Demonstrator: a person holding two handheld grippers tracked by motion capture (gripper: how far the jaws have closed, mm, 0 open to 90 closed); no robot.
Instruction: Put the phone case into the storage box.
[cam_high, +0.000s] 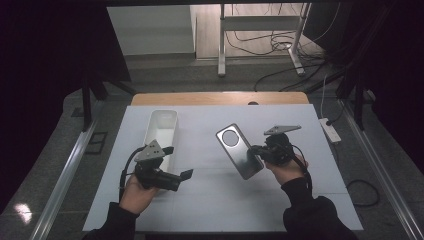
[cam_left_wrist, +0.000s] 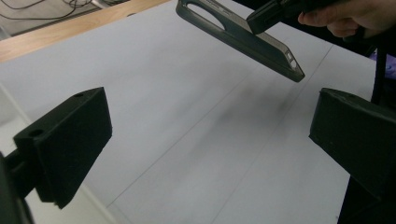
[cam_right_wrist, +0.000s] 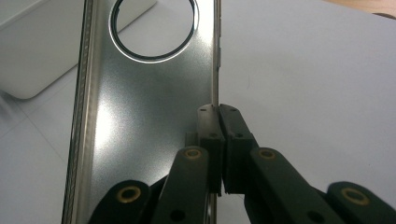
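A grey metallic phone case (cam_high: 239, 150) with a round camera hole hangs tilted above the white table cover. My right gripper (cam_high: 256, 150) is shut on the case's right edge. In the right gripper view the two jaws (cam_right_wrist: 218, 140) pinch the thin side wall of the case (cam_right_wrist: 140, 116). My left gripper (cam_high: 177, 162) is open and empty, held low at the left beside the white bin. From the left gripper view its jaws (cam_left_wrist: 210, 135) stand wide apart, with the case (cam_left_wrist: 243, 35) and the right gripper (cam_left_wrist: 275, 11) farther off above the cover.
A long white bin (cam_high: 161, 130) stands at the back left of the white cover (cam_high: 210, 200); it looks empty. The bare wooden table edge (cam_high: 200, 98) runs along the back. A power strip (cam_high: 330, 129) lies off the right side, and cables trail on the floor.
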